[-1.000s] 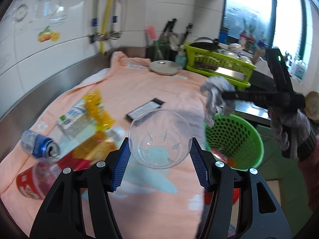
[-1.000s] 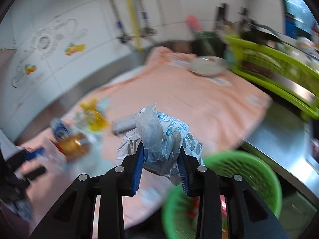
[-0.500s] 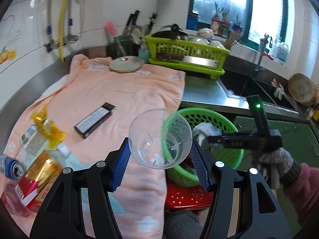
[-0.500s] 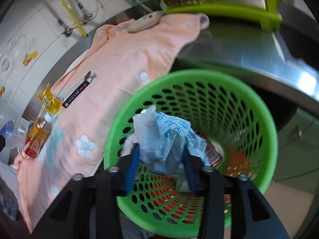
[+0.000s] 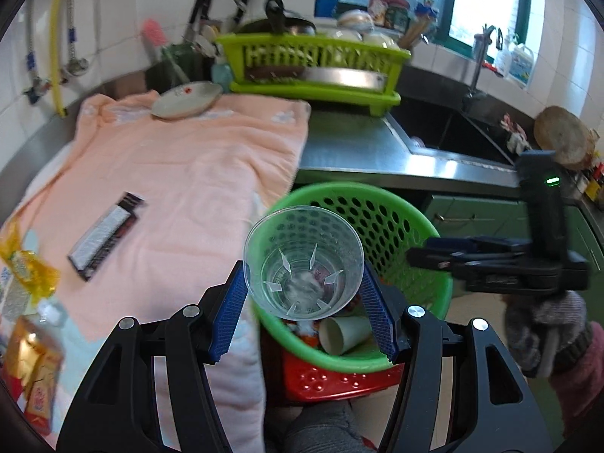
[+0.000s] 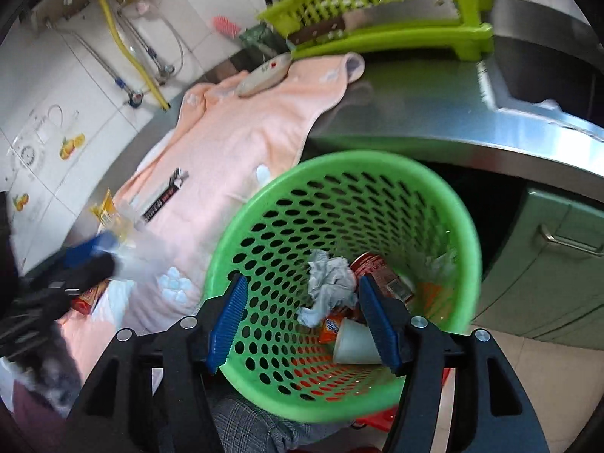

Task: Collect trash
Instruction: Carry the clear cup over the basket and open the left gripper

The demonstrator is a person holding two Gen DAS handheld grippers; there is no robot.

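Bright window daylight (blurred fisheye edges)

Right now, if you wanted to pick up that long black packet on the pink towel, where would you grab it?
Across its narrow middle, probably, coming straight down. The black packet lies flat on the pink towel, long and thin, both long edges free to pinch. The left gripper holds the clear cup, so use the open right gripper.

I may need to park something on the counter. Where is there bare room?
Bare steel counter lies between the peach towel, dish rack and sink. Mid-towel is open between the plate and black packet. The towel's near-left end is crowded with wrappers.
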